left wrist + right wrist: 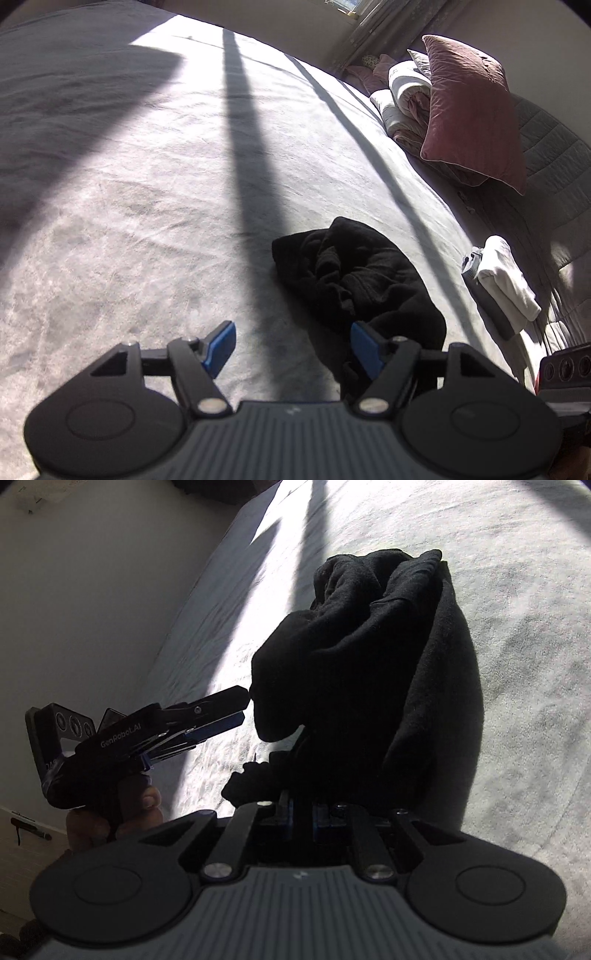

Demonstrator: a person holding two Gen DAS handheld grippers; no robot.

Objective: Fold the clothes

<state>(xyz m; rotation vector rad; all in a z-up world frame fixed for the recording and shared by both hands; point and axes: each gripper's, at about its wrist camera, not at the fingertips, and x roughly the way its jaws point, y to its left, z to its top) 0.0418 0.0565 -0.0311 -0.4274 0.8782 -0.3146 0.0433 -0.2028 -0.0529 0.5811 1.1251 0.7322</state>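
Left wrist view first: the left gripper (293, 347) has its blue pads spread wide with nothing between them, just bare bedspread (129, 221), which is a pale, slightly crinkled fabric striped with long dark shadows. The black garment (354, 280) is a soft, matte, crumpled heap lying just ahead of the jaws and to their right, its near edge running up against the right-hand finger. Further right of the jaws there's a folded white cloth (506, 280) stacked on something dark, and well beyond that a shiny pink pillow (472, 110) with piped edges leaning on a rolled duvet (406, 96). In the right wrist view, the right gripper (303, 812) looks clenched, fingers drawn close together, with the garment bunched right at and over the tips, so it seems to be pinching the fabric, though it's all black on black down there. The heap rises straight ahead of those jaws in thick folds. Off to their left the other gripper comes in sideways, held in a hand (122, 812), tips right at the garment's edge, and "GenRobot.AI" is printed in white on its side.
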